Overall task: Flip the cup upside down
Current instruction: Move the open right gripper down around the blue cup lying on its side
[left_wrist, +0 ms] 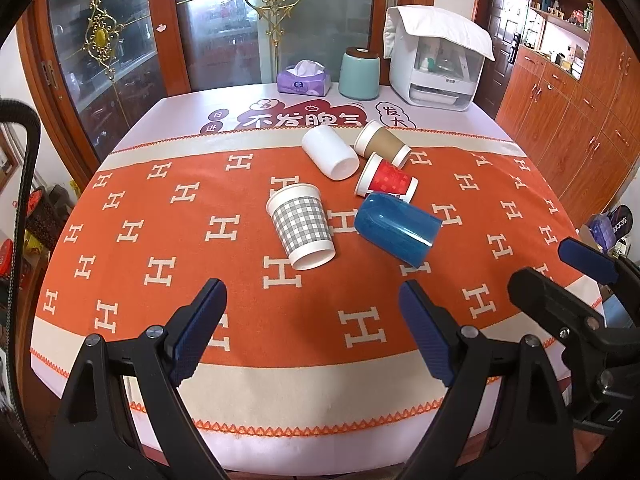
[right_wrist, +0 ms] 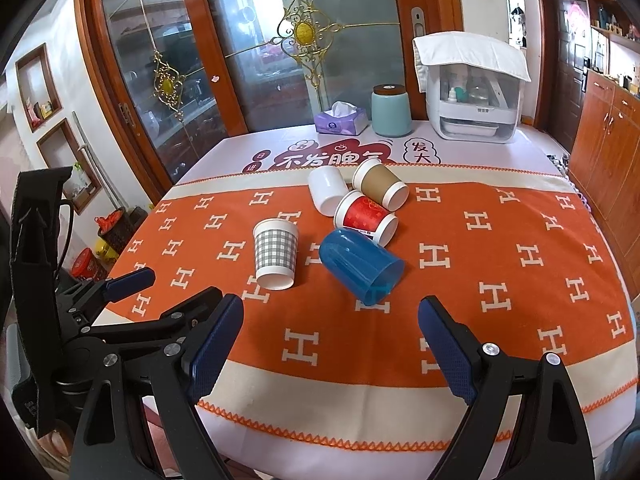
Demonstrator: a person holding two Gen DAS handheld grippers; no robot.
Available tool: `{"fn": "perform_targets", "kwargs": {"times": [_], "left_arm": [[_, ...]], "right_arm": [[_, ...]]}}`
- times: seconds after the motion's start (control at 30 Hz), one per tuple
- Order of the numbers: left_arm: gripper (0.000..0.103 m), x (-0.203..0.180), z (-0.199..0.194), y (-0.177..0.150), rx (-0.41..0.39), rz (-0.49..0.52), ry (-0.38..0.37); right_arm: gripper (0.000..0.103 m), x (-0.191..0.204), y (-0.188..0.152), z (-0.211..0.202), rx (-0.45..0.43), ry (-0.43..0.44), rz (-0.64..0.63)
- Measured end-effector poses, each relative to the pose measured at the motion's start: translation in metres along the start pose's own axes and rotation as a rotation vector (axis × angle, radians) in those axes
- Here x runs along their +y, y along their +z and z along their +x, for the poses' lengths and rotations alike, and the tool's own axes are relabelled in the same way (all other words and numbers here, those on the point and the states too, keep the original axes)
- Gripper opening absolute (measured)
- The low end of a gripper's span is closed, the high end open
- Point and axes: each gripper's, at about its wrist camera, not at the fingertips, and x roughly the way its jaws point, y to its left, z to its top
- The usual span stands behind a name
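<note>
Five cups [left_wrist: 397, 228] lying tipped, apparently beyond both wide-spread hand-held grippers [left_wrist: 312, 332] [right_wrist: 330, 344], untouched.

My left gripper [left_wrist: 310, 330] and right gripper [right_wrist: 330, 344] were black plastic frames. Silver screws studded them. Their fingers [left_wrist: 200, 328] wore textured blue pads.

White cup [right_wrist: 326, 194] — near end hidden behind the red cup [right_wrist: 366, 220] in the right wrist view. Red cup's base partly covered by the blue cup [left_wrist: 396, 230] in the left wrist view. Both gripper bodies cut off by the bottom edge. Small bottles inside the white cabinet [right_wrist: 472, 100], under the cloth, too small to identify. Shelf items far right [left_wrist: 568, 4] blurred. Banner text [left_wrist: 300, 120] partly under the orange runner [left_wrist: 120, 216].
</note>
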Motion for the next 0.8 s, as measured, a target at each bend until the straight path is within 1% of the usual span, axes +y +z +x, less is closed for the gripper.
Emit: {"fn": "perform_targets", "kwargs": {"times": [0.57,0.67,0.73,0.8], "left_arm": [[0.087,0.007,0.004,0.004,0.002,-0.005,0.006],[0.087,0.014,0.008,0.009,-0.007,-0.006,0.029],[0.087,0.020,0.011,0.015,-0.014,-0.017,0.050],[0.087,0.028,0.015,0.020,-0.015,-0.028,0.070]], "right_arm": [[0.090,0.002,0.000,0.003,0.006,0.001,-0.008],[0.090,0.001,0.005,0.006,0.012,-0.001,-0.019],[0.090,0.000,0.013,0.013,0.023,-0.008,-0.036],[0.090,-0.002,0.021,0.025,0.049,-0.015,-0.051]]}}
